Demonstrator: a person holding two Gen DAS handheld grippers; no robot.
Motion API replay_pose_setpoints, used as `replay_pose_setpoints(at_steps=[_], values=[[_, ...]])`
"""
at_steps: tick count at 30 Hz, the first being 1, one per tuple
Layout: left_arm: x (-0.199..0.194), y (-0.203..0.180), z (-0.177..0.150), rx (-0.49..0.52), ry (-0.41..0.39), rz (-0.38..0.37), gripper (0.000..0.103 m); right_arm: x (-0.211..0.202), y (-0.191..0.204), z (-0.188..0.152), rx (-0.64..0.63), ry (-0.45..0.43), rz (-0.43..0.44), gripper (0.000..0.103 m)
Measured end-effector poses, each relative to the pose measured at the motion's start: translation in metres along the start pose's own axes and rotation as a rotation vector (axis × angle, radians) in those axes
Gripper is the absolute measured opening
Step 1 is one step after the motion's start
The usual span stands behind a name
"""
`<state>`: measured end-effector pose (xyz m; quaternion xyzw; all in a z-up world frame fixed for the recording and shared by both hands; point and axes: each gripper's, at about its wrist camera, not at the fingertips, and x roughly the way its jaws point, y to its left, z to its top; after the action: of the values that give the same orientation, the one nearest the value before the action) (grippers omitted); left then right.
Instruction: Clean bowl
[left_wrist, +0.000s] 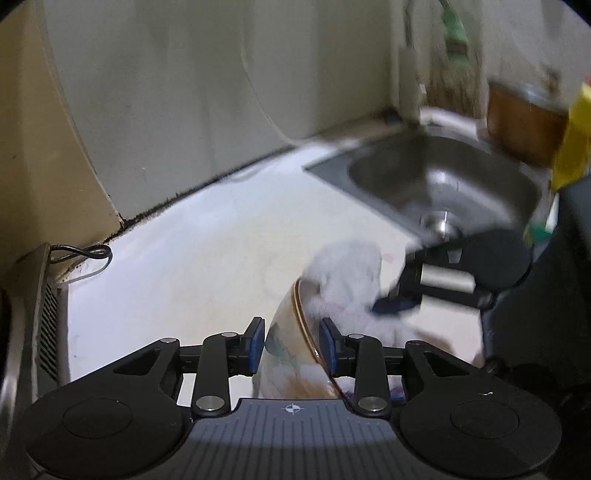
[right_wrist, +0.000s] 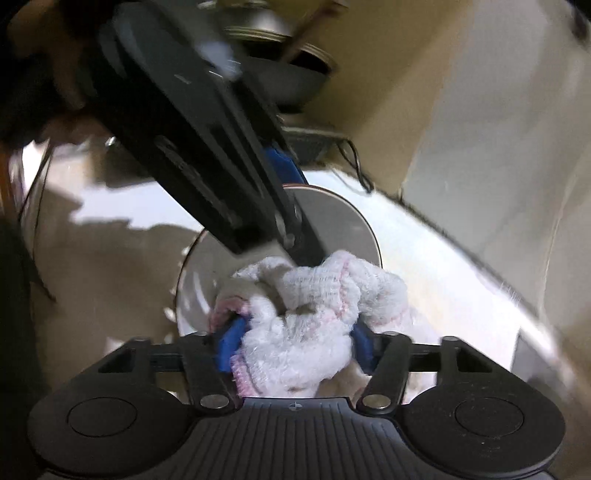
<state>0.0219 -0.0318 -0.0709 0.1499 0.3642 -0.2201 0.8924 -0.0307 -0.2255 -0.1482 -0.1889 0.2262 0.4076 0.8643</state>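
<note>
So the left gripper (left_wrist: 291, 345) has the bowl (left_wrist: 291, 354) by its rim, one blue pad outside the wall and one inside, jaws only partly apart, and the bowl is tipped on its side over the pale counter (left_wrist: 184, 251). The right gripper (right_wrist: 295, 341) is clamped around a bunched white cloth (right_wrist: 314, 306) with pink edging, jaws about halfway apart, pushing it into the bowl's mouth. The steel sink (left_wrist: 443, 177) sits further back to the right, and everything's a bit blurry
</note>
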Motion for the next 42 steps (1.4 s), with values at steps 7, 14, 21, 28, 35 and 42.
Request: replay_pose_setpoints(at_steps=[7,14,21,28,35,42], values=[[0.0,-0.015,0.002,0.117,0.028,0.056,0.031,-0.001,-0.017,0.01,0.164,-0.009,-0.023,0.037],[0.015,-0.013,-0.005,0.254,0.03,0.224,0.013,0.002,-0.023,0.023,0.306,-0.086,-0.011,0.034],[0.014,0.003,-0.01,0.203,0.072,0.232,0.012,-0.001,-0.003,0.05,0.139,-0.094,-0.011,0.035],[0.003,-0.018,-0.004,0.225,0.024,0.166,0.021,0.029,0.004,0.043,-0.034,0.012,-0.091,0.034],[0.008,-0.023,-0.003,0.203,0.04,0.146,0.018,-0.014,-0.064,0.026,0.519,-0.221,0.095,0.025],[0.01,-0.023,-0.007,0.16,0.065,0.105,0.011,-0.023,-0.074,0.031,0.477,-0.284,0.152,0.026]])
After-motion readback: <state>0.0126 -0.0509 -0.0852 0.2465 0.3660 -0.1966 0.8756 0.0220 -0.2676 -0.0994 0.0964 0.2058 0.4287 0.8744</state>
